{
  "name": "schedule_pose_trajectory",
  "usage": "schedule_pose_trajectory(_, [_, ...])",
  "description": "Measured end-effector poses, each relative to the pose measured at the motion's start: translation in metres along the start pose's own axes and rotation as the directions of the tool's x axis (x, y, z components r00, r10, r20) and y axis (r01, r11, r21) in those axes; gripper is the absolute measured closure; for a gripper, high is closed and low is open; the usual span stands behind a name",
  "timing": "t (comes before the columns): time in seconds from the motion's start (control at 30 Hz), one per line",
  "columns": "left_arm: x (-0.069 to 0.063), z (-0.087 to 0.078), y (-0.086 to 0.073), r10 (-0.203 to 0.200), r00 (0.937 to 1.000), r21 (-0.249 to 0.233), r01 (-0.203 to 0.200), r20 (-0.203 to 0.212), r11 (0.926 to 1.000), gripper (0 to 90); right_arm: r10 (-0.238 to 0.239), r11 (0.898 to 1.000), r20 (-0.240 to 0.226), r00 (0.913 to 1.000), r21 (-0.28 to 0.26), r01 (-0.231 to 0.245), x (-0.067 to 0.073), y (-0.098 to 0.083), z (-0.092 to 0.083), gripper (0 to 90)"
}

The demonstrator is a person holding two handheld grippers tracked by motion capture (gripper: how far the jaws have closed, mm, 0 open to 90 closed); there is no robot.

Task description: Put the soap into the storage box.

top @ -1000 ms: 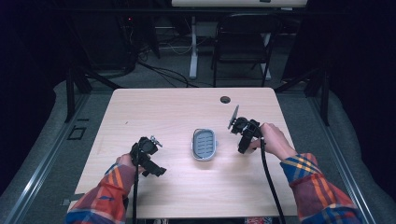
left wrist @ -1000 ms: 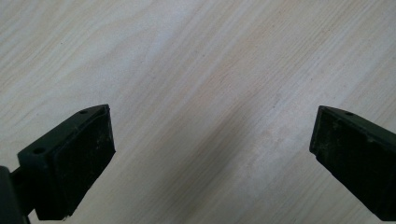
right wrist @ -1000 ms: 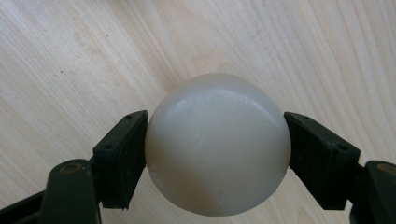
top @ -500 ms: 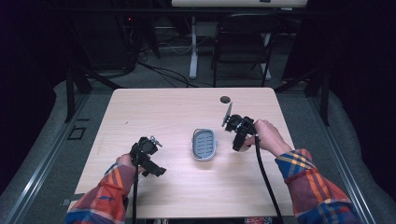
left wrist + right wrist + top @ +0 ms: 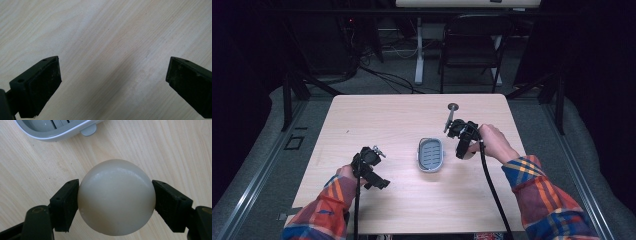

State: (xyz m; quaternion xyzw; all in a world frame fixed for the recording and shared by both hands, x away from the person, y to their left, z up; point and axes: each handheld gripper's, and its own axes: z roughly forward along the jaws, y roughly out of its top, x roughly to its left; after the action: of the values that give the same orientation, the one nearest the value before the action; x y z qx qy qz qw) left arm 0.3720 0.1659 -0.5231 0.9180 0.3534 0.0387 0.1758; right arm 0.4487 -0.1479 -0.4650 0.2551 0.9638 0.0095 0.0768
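My right gripper [image 5: 116,200] is shut on a smooth off-white ball [image 5: 116,200], with a pad pressed on each side of it. In the high view the right gripper [image 5: 463,142] is held just off the wooden table [image 5: 377,115], close to the right of a grey oval tray with slats [image 5: 430,154]. The tray's rim [image 5: 57,132] lies just beyond the ball in the right gripper view. At the front left of the table, my left gripper [image 5: 373,172] hovers low. Its jaws stand wide open in the left gripper view [image 5: 113,75], with bare wood between them.
A small dark round object [image 5: 453,106] lies near the table's far edge, right of centre. A black chair [image 5: 472,45] and a desk leg stand on the floor behind the table. Cables trail from both grippers toward the front edge.
My right gripper has moved left with the ball, closer to the grey tray. The left gripper has stayed where it was.
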Motion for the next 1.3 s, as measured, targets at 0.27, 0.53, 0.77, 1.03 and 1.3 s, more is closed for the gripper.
schedule_pose_trajectory(0.27, [0.0, 0.0, 0.0, 0.0, 1.0, 0.0, 0.0, 0.002, 1.0, 0.0, -0.024, 1.0, 0.003, 0.9997, -0.01, 0.024, 0.004, 0.014, -0.007, 24.6])
schedule_pose_trajectory(0.53, [0.0, 0.001, 0.0, -0.002, 1.0, -0.003, 0.002, 0.002, 1.0, 0.0, -0.043, 0.999, 0.003, 0.9991, -0.011, 0.043, 0.007, 0.024, -0.01, 24.6])
schedule_pose_trajectory(0.77, [0.0, 0.001, 0.0, -0.003, 1.0, -0.004, 0.003, 0.002, 1.0, 0.0, -0.063, 0.998, 0.007, 0.998, -0.009, 0.063, 0.009, 0.035, -0.013, 24.6])
schedule_pose_trajectory(1.03, [0.0, 0.001, 0.0, -0.003, 1.0, -0.002, 0.003, 0.005, 1.0, 0.0, -0.085, 0.996, 0.012, 0.9963, -0.019, 0.085, 0.013, 0.049, -0.017, 24.6])
schedule_pose_trajectory(1.3, [0.001, 0.001, 0.0, -0.002, 1.0, -0.002, 0.002, 0.004, 1.0, 0.0, -0.118, 0.993, 0.002, 0.9931, -0.018, 0.118, 0.019, 0.066, -0.014, 24.7])
